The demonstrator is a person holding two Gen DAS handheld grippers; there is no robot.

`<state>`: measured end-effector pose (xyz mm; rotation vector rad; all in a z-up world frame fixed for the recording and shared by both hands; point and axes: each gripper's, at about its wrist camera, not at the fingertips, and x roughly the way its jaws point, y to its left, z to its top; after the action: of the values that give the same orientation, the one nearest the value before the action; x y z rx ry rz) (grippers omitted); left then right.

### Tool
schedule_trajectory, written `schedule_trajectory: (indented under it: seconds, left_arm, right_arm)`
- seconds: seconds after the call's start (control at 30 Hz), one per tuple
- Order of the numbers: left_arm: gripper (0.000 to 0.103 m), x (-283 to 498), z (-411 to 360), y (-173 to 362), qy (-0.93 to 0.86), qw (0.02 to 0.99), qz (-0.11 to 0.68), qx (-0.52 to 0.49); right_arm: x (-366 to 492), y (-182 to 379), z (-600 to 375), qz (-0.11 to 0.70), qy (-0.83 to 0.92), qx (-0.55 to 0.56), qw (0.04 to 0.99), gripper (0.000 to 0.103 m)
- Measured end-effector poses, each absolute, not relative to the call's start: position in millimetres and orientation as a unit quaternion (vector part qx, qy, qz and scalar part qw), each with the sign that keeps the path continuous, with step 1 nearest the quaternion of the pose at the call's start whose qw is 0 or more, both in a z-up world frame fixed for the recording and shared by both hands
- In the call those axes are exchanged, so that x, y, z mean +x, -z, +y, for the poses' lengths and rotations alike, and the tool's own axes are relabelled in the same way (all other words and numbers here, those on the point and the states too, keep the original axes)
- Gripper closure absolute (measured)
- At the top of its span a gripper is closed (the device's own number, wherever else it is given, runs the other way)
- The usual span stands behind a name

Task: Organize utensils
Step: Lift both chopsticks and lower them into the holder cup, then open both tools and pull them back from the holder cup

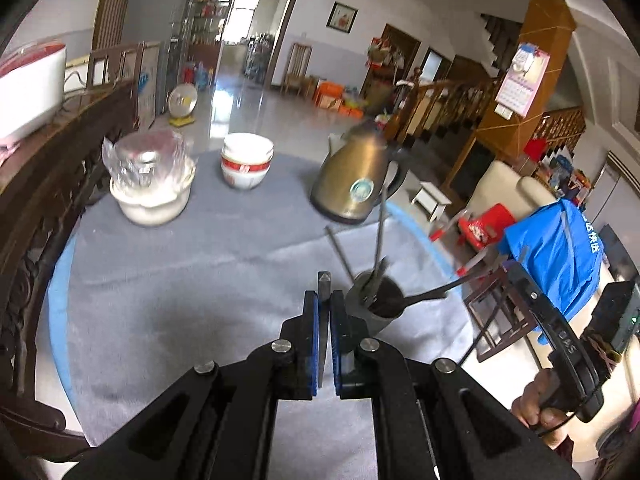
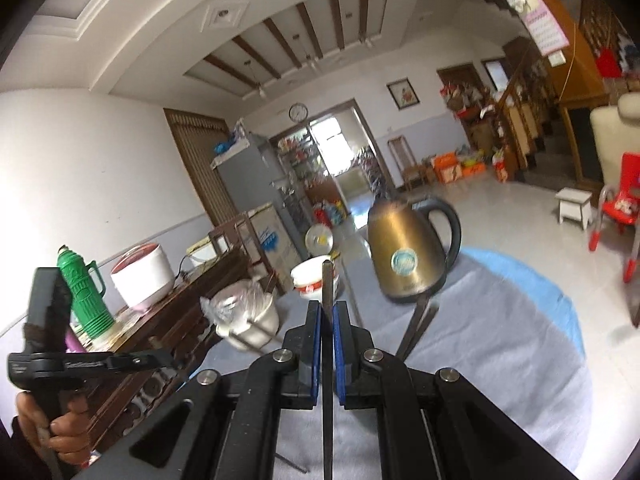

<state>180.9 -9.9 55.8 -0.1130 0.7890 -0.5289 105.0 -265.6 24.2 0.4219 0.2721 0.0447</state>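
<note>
A: Any writing to read? The right-hand tool's handle shows "DAS" in raised letters; the brass-coloured kettle (image 1: 354, 178) wears a round teal sticker, too blurred to read; the stacked white bowls (image 1: 247, 165) carry a red band with a white mark.

B: And the worktop (image 1: 192, 264)? Round, under a grey cloth with a blue rim showing at its edge; glossy pale floor tiles beyond, a wooden staircase, a wall clock, a calendar on the wooden pillar.

A: The left tongs (image 1: 325, 300)? Pressed together, pinching a thin flat dark metal strip (image 1: 323, 280) with a pointed tip.

B: The right tongs (image 2: 328, 314) are likewise shut, pinching a slim dark utensil handle (image 2: 327, 280) standing upright between blue pads.

A: The utensils? A dark grey cup (image 1: 374, 304) near the worktop's edge, just beside the left tongs, holds several slim metal pieces (image 1: 380, 240) leaning outward.
</note>
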Motion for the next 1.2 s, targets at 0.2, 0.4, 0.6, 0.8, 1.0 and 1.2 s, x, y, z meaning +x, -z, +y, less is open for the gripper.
schedule_trajectory:
  seconds: [0.2,0.4,0.6,0.8,1.0,1.2]
  left_arm:
    - [0.097,173.5,-20.2,-82.3,0.265,0.897,0.349,-0.055]
    - [0.097,170.8,-32.4,-107.7,0.269,0.907,0.319,-0.059]
    - [0.097,169.2,-40.7,-129.2,0.263,0.922,0.275,-0.074]
    - [0.097,174.9,-53.1,-133.7,0.241,0.937,0.235,-0.088]
    - [0.097,187.7,-70.9,-114.7,0.218,0.948,0.214,-0.094]
    - [0.097,201.2,-88.2,-79.7,0.211,0.947,0.228,-0.083]
  right_arm:
    - [109.1,-46.2,-274.1,0.099,0.002,0.199,0.975,0.097]
    - [119.0,-65.2,-282.3,0.053,0.043,0.187,0.98,0.097]
    - [137.8,-75.8,-278.8,0.01,0.086,0.179,0.98,0.097]
    - [160.6,-72.6,-264.7,-0.01,0.117,0.168,0.979,0.097]
    - [184.5,-50.9,-250.4,0.022,0.119,0.159,0.98,0.097]
    - [175.6,-32.7,-251.2,0.051,0.107,0.159,0.98,0.097]
